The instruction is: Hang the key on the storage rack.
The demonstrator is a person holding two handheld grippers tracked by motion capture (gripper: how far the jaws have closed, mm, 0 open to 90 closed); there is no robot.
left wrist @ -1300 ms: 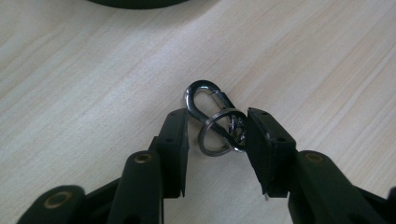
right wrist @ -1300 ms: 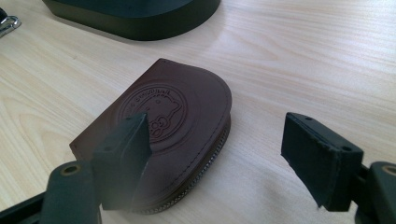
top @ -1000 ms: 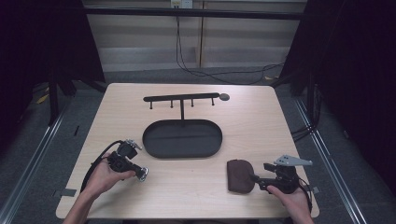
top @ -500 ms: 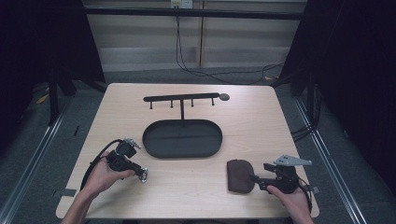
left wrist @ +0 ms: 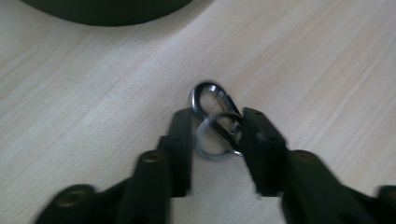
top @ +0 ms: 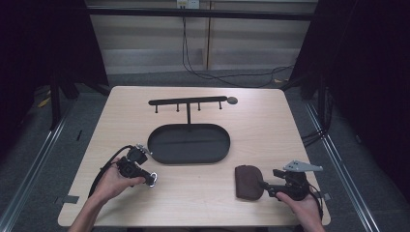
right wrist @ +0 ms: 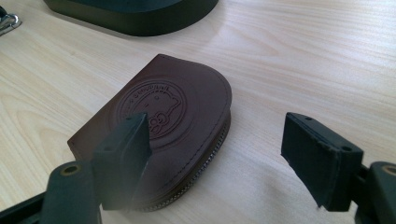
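Chrome key ring (left wrist: 215, 123) loose between left gripper (left wrist: 217, 135) fingers, just opening, right gripper (right wrist: 224, 154) open beside brown pouch (right wrist: 166, 140), black tray (top: 188, 143) behind.

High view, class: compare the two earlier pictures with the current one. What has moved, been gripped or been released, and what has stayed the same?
Little moved. The left gripper has just been opening its jaws; the metal key clip lies on the table between them, and whether the pads touch it is unclear. The right gripper stays open at the brown leather pouch, which has not shifted. The black tray and hook rack are unchanged.
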